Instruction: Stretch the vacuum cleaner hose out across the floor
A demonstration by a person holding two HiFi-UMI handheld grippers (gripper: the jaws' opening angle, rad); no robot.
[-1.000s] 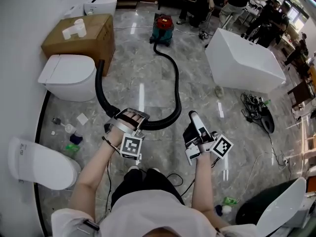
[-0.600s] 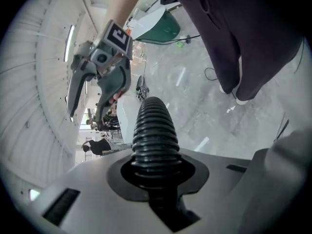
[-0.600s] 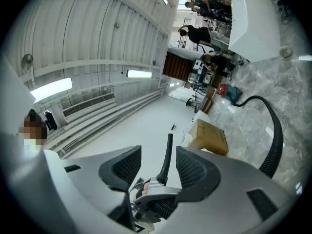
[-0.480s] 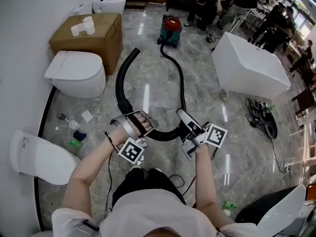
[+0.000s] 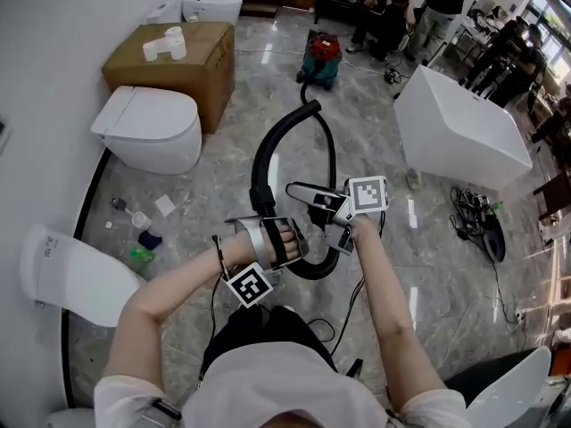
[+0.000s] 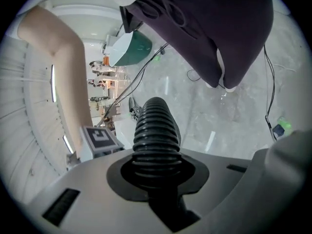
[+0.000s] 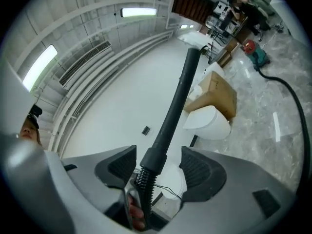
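Left tool (image 6: 157,167) is pinching the ribbed hose (image 6: 155,130), which loops over the floor well away from the vacuum cleaner (image 5: 322,53). Right tool (image 7: 161,172) has just been spreading its jaws and now stands wide, with the hose's stiff tube between them, untouched.

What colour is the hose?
Black, with ribbed corrugations; the hose shows best in the left gripper view.
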